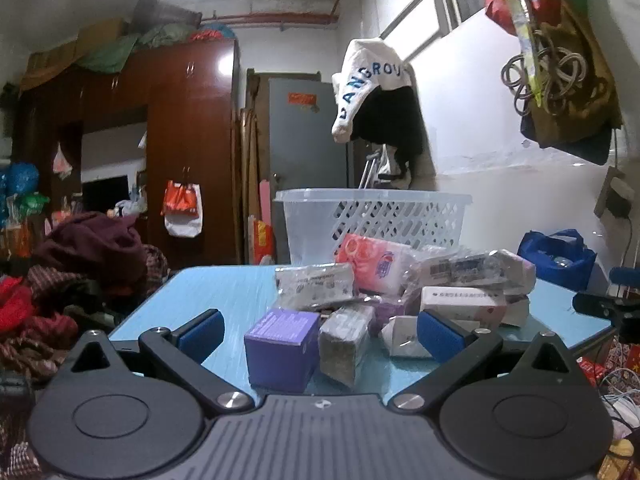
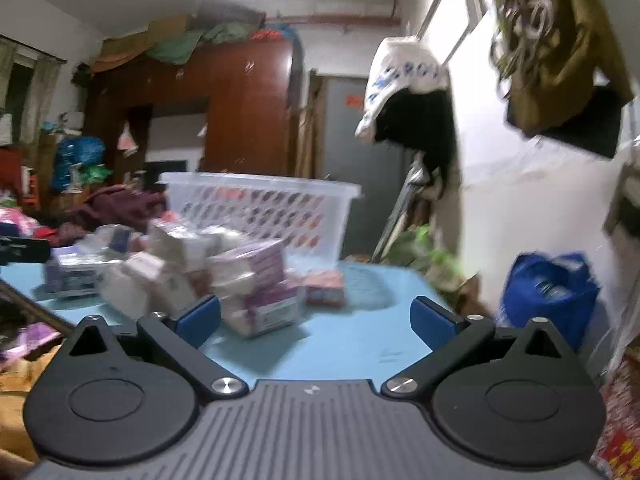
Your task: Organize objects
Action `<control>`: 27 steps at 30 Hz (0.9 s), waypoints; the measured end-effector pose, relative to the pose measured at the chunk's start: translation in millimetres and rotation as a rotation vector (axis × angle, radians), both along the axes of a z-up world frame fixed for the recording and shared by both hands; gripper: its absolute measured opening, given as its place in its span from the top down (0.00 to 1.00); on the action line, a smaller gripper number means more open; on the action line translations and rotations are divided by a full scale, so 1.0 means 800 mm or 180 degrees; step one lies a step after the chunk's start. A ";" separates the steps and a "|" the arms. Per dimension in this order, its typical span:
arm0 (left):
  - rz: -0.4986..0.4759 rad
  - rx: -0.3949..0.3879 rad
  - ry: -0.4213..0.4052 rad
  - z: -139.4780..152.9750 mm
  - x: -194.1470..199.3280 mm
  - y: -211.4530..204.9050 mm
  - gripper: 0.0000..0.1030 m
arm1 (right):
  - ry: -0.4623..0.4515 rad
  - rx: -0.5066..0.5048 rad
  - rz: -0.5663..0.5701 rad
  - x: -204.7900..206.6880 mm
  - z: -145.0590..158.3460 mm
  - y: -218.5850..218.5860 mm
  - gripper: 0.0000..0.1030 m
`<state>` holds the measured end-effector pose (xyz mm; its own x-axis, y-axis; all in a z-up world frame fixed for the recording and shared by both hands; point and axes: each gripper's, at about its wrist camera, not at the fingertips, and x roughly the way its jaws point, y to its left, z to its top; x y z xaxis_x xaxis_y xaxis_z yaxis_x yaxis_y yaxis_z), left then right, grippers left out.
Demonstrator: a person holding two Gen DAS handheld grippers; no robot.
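Observation:
A heap of small boxes and wrapped packets lies on a light blue table [image 1: 224,292]. A purple box [image 1: 281,350] stands nearest, with a grey wrapped packet [image 1: 346,342] beside it and a pink-and-white packet [image 1: 374,266] behind. My left gripper [image 1: 320,330] is open, its blue pads on either side of the purple box without touching it. In the blurred right wrist view the heap [image 2: 224,276] sits left of centre. My right gripper [image 2: 316,320] is open over bare table [image 2: 360,340], with nothing between its fingers. A white plastic basket [image 1: 376,216] [image 2: 260,216] stands at the table's far edge.
A pile of clothes [image 1: 80,272] lies left of the table. A blue bag [image 1: 556,256] [image 2: 548,292] sits at the right by the white wall. Bags and cords hang from the wall above [image 1: 560,60]. A brown wardrobe [image 1: 180,120] and a grey door [image 1: 308,140] stand behind.

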<state>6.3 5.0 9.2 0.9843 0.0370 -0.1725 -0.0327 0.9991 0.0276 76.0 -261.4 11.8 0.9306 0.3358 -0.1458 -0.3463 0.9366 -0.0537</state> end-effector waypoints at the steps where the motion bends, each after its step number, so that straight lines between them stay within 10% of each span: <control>1: 0.0000 0.0011 0.0000 0.000 0.000 -0.001 0.00 | 0.0058 0.0023 0.0046 0.002 0.000 0.002 0.00; 27: -0.0081 0.0012 0.0132 -0.007 -0.001 0.007 0.00 | 0.0257 0.0226 0.0415 0.009 -0.005 -0.013 0.00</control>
